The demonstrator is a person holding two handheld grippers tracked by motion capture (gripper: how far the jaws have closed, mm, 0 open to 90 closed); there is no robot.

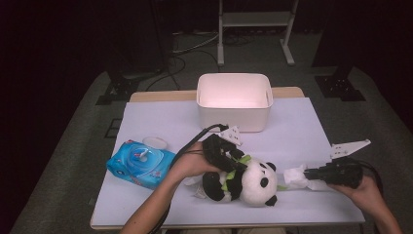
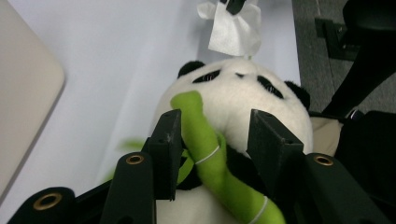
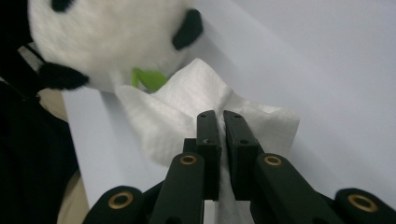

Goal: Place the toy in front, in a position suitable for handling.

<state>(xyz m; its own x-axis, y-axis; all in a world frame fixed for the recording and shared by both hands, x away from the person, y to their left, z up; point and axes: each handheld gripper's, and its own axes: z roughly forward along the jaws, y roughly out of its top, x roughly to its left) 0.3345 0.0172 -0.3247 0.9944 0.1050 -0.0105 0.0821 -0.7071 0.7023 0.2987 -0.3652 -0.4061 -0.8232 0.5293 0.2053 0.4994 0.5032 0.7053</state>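
White bin, blue wipes pack, white lid

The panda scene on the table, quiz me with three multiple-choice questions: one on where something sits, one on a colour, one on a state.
1. Where does the blue wipes pack lie relative to the panda toy in the high view?
A. To its left
B. To its right
C. Inside the white bin

2. What colour is the stalk that the panda hugs?
A. Red
B. Green
C. Yellow

3. What is the state of the right gripper?
A. Open above the bin
B. Shut on the wipes pack
C. Shut on the white tissue

Answers:
1. A, the pack sits at the left of the table, the toy near the middle.
2. B, the left gripper view shows it bright green, between the left gripper's spread jaws.
3. C, the right gripper view shows the white tissue pinched between its jaws; the white bin stands far behind.
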